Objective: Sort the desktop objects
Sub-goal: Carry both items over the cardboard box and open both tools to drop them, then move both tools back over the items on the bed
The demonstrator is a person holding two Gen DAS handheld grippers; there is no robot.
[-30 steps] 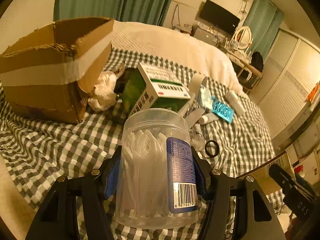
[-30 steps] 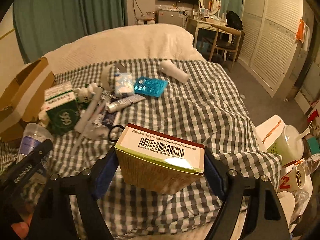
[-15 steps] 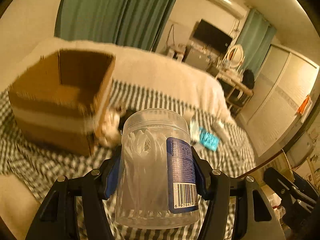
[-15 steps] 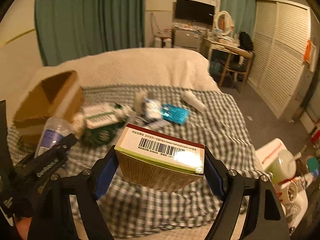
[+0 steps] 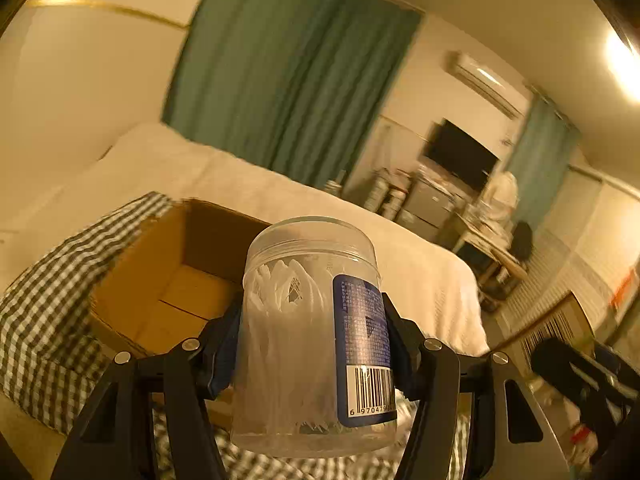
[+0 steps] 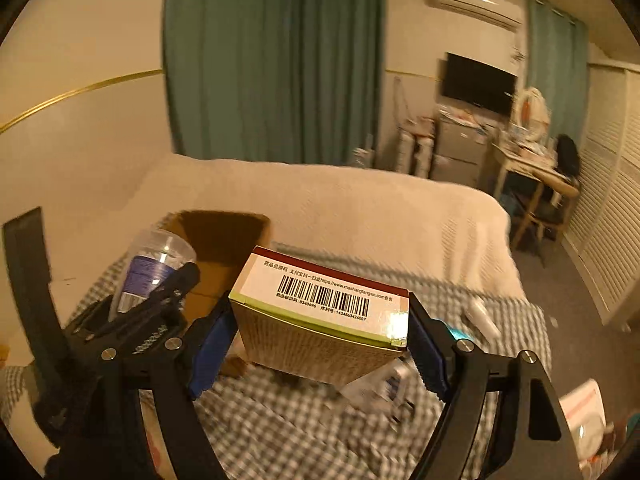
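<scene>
jar (image 5: pixel 312 336) beside open cardboard box (image 5: pixel 176 280) rim

Clear floss-pick jar (image 5: pixel 312 336) upright, held aloft; barcoded box (image 6: pixel 324 320) held level; cardboard box (image 5: pixel 176 280) open.

Both tools are made of black plastic. The left gripper (image 5: pixel 312 344) has two thick black arms that spread out like a letter V. Small round silver screws sit on top of the arms. Its fingers (image 5: pixel 226 346) have blue pads on the inside. The right gripper (image 6: pixel 320 340) looks the same: black arms, shiny silver screws and blue pads with little ridges on its fingers (image 6: pixel 210 354). One black arm has small pale letters on its side, too blurry to read.
</scene>
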